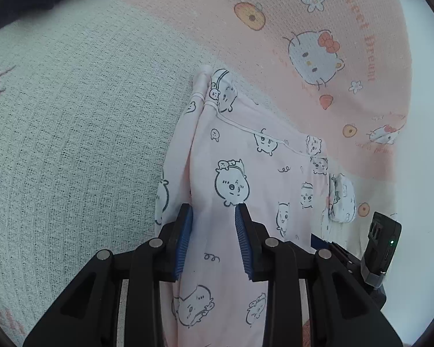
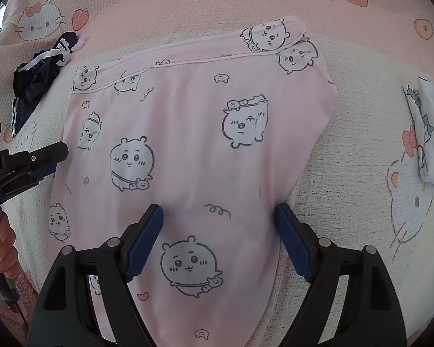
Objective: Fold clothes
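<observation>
The pink pants (image 2: 188, 144) lie folded in half on the bed (image 2: 347, 173). Both the left gripper (image 1: 214, 231) and right gripper (image 2: 218, 240) are apart. White clothes (image 2: 431, 133) sit folded at 3 o'clock; dark clothes (image 2: 40, 78) lie crumpled at 10.

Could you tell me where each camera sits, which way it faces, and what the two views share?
Left wrist: rides the left tongs, looking forward along the open blue fingers straddling the pink garment; the right tongs' black body shows at right.
Right wrist: rides the right tongs, open over the same garment; the left tongs and a hand appear at left.
Shared: the garment and the cartoon-cat bedspread.
</observation>
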The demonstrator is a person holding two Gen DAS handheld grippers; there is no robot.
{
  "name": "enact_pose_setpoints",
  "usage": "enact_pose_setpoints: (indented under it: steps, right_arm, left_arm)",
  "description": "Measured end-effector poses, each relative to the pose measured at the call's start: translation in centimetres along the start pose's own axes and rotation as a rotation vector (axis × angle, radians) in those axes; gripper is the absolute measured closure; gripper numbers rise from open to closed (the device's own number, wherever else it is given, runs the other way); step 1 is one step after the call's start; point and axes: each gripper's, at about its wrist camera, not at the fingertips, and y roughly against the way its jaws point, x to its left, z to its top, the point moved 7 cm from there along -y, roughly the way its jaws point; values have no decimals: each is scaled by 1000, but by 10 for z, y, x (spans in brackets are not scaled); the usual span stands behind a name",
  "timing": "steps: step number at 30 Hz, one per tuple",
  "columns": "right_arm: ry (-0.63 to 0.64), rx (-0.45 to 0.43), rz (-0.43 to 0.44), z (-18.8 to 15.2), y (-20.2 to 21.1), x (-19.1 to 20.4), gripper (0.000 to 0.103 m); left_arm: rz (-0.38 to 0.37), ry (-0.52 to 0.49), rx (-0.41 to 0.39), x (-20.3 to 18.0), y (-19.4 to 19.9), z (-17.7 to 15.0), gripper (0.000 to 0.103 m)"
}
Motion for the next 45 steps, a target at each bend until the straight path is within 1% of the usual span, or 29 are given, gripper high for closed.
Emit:
enact_pose_setpoints:
  steps: [2,3,4,5,6,7,8,9,11,13,16,17,21,24,25,27,29,30,32,33,34,37,39,40,42,43,45]
  right_arm:
    - [-8,0,2,2,-1,1,21]
    - [-29,-2,19,3,1,1,22]
    - [-60,-5,48,5,4,0,25]
    - [-92,-8,78,8,7,-2,30]
    - [-123,-11,108,10,10,-3,30]
    - [-155,-14,138,13,14,-4,31]
    - [-160,-19,141,15,17,-5,31]
    - [-135,-27,115,18,20,-4,31]
    - [-90,-39,69,24,23,-4,31]
    - [-66,-46,37,32,24,-7,31]
    - [-44,-32,8,27,16,-10,31]
    - [-37,-28,-2,26,14,-10,33]
    - [-9,-10,-41,20,4,-13,36]
    - [-5,-4,-52,19,1,-15,37]
    - [-10,-5,-49,20,2,-16,37]
    - [-16,-7,-46,21,4,-17,37]
    - [-10,-9,-51,23,5,-18,37]
    - [-4,-6,-58,23,4,-20,37]
    - [12,7,-67,21,1,-25,37]
    - [16,7,-70,21,1,-25,37]
    - [21,11,-81,21,2,-26,37]
    - [25,-12,-203,27,8,-34,37]
    - [33,-48,-245,36,15,-37,37]
    - [50,-68,-250,42,17,-34,37]
    - [108,-108,-216,58,15,-18,37]
    - [120,-115,-186,65,10,-11,37]
    - [110,-95,-133,78,-5,-5,37]
  left_arm:
    - [0,-21,1,-3,-2,1,72]
    - [0,-31,1,-5,-3,2,72]
    - [0,-42,2,-6,-4,3,73]
    - [0,-52,2,-8,-5,4,79]
    - [0,-62,3,-9,-6,4,101]
    - [1,-73,3,-11,-7,5,101]
    - [1,-83,4,-13,-8,6,101]
    - [1,-94,4,-14,-9,7,101]
    - [37,-109,-10,-14,-4,7,101]
    - [54,-117,-8,-12,-1,8,101]
    - [95,-122,15,-4,-5,10,101]
    - [112,-122,28,-1,-8,11,101]
    - [201,-197,23,-2,2,18,101]
    - [174,-198,33,1,13,24,101]
    - [185,-212,39,1,14,26,101]
    - [241,-254,60,4,14,26,100]
    - [249,-243,128,8,9,20,96]
    - [261,-225,169,12,7,16,89]
    - [274,-220,161,12,12,13,84]
    - [272,-226,154,11,11,16,80]
    - [268,-233,148,9,8,20,79]
    - [256,-257,128,4,2,33,79]
    - [248,-272,115,1,-3,41,79]
    - [244,-280,109,-1,-5,45,79]
    - [236,-296,96,-4,-9,54,79]
    - [232,-303,89,-6,-11,58,79]
    - [223,-319,76,-10,-15,66,79]
